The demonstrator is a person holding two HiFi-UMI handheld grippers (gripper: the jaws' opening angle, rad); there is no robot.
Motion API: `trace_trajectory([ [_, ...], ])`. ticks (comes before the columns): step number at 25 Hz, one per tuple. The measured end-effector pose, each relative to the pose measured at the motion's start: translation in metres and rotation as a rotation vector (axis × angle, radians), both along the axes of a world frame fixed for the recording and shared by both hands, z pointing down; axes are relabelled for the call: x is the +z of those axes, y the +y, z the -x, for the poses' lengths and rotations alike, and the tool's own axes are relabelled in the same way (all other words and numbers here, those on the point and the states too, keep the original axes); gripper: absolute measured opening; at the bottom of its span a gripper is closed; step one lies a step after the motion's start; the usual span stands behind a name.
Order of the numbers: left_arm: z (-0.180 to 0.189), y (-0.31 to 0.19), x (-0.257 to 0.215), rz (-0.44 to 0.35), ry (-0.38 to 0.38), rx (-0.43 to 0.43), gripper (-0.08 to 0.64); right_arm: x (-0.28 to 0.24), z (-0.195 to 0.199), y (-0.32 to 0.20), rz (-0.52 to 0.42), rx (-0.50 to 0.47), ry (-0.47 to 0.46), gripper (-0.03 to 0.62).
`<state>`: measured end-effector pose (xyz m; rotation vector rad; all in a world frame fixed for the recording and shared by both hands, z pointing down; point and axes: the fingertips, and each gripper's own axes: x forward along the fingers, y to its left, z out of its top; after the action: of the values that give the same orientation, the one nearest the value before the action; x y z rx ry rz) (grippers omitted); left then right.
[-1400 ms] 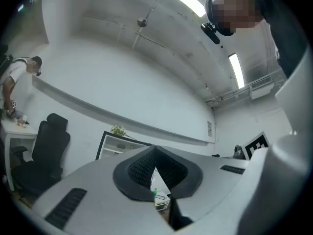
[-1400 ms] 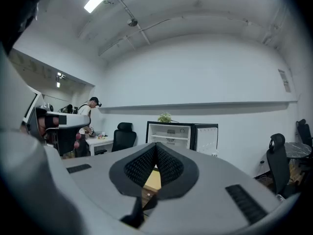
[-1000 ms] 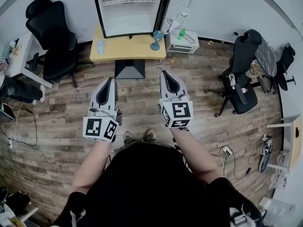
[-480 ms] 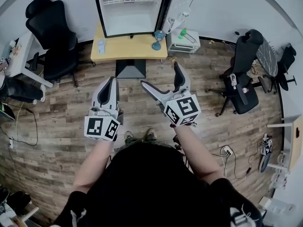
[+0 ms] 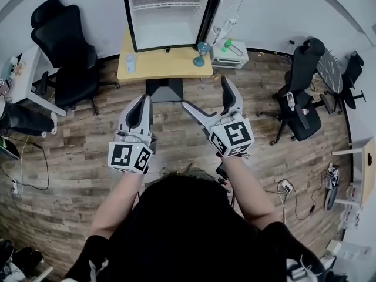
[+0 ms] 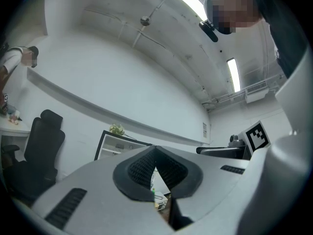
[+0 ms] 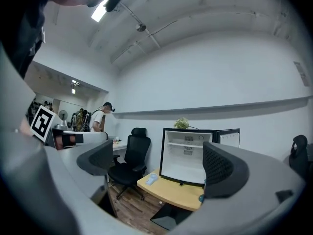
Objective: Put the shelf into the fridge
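A small black fridge (image 5: 167, 19) stands on a yellow table (image 5: 158, 69) at the far side, its door (image 5: 230, 7) swung open to the right. Its white inside shows one wire rack (image 5: 167, 4) near the top. In the right gripper view the fridge (image 7: 188, 155) lies straight ahead between the jaws. My left gripper (image 5: 141, 107) is shut and holds nothing; its pads meet in the left gripper view (image 6: 155, 155). My right gripper (image 5: 207, 94) stands wide open and empty (image 7: 159, 168). Both hover over the wooden floor, short of the table.
A pale blue object (image 5: 130, 60) and a teal object (image 5: 201, 53) sit on the table. A white low unit (image 5: 226, 54) with a green bottle stands right of it. Black office chairs are at the left (image 5: 64, 46) and right (image 5: 302, 96). A person (image 7: 100, 116) stands far off.
The right gripper's jaws have gone from shut to wide open, and it has drifted a little to the right. The left gripper stays shut and has barely moved.
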<state>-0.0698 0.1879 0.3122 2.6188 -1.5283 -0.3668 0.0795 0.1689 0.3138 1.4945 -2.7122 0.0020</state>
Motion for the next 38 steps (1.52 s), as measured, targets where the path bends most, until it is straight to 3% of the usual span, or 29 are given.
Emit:
trace_trajectory([
  [8,0.025,-0.012,0.002,-0.015,0.015,0.043,0.020,-0.001,0.012,-0.006,0.003,0.063,-0.015,0.555],
  [17,0.021,-0.040,0.023,0.015,0.032,0.033,0.018,-0.003,0.009,-0.046,-0.026,0.066,-0.041,0.554],
  [38,-0.004,-0.227,0.018,-0.019,-0.032,-0.133,0.018,0.020,0.002,-0.250,0.022,-0.084,-0.055,0.540],
])
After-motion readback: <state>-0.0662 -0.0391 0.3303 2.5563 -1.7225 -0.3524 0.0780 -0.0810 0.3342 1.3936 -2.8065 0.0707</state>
